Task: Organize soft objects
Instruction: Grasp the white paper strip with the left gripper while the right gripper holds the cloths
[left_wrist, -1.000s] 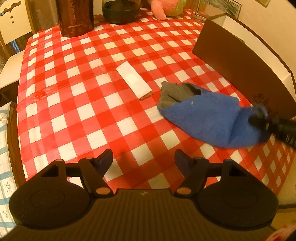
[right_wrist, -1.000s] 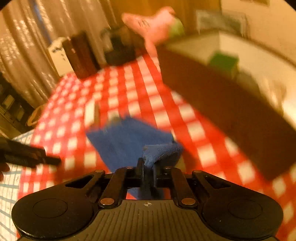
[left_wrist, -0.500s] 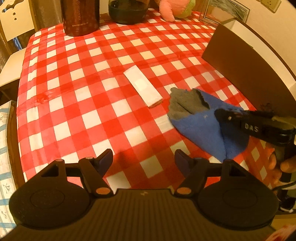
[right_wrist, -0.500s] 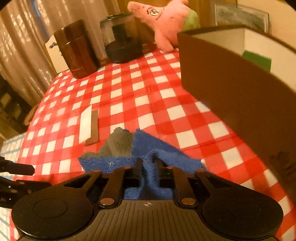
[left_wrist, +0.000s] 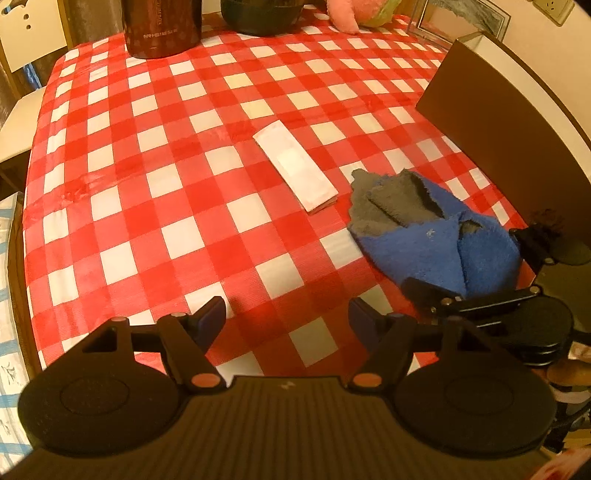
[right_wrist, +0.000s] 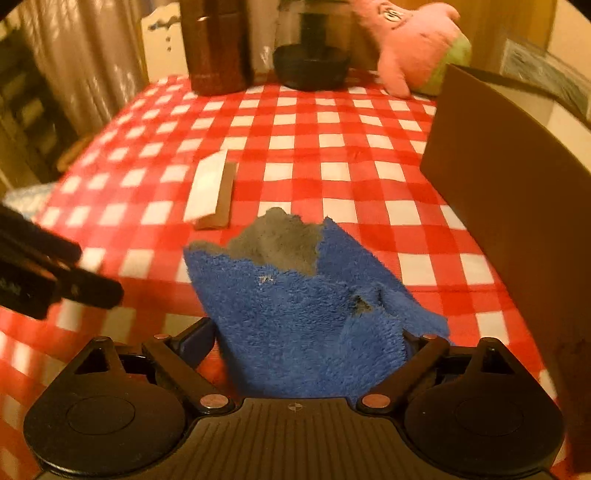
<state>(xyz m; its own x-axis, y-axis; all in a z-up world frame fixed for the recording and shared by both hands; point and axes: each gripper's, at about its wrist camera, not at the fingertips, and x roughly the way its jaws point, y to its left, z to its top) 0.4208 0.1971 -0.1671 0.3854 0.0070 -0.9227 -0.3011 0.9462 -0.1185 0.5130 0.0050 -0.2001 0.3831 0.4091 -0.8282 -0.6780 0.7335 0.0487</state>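
Observation:
A fluffy blue cloth (left_wrist: 439, 240) with a grey inner side lies folded on the red-and-white checked tablecloth (left_wrist: 184, 177); it also shows in the right wrist view (right_wrist: 306, 306). My right gripper (right_wrist: 310, 339) is open, its fingers standing either side of the cloth's near edge; it also shows in the left wrist view (left_wrist: 469, 262). My left gripper (left_wrist: 286, 315) is open and empty, left of the cloth above the table's front. A pink plush toy (right_wrist: 410, 40) sits at the table's far end.
A flat white-and-brown block (left_wrist: 295, 166) lies left of the cloth. A brown-walled box (left_wrist: 506, 129) stands along the right side. A dark brown canister (left_wrist: 162, 26) and a dark bowl-like pot (left_wrist: 262, 14) stand at the far edge.
My right gripper has opened and let go of the blue cloth, which now lies folded over on the table. My left gripper has stayed open.

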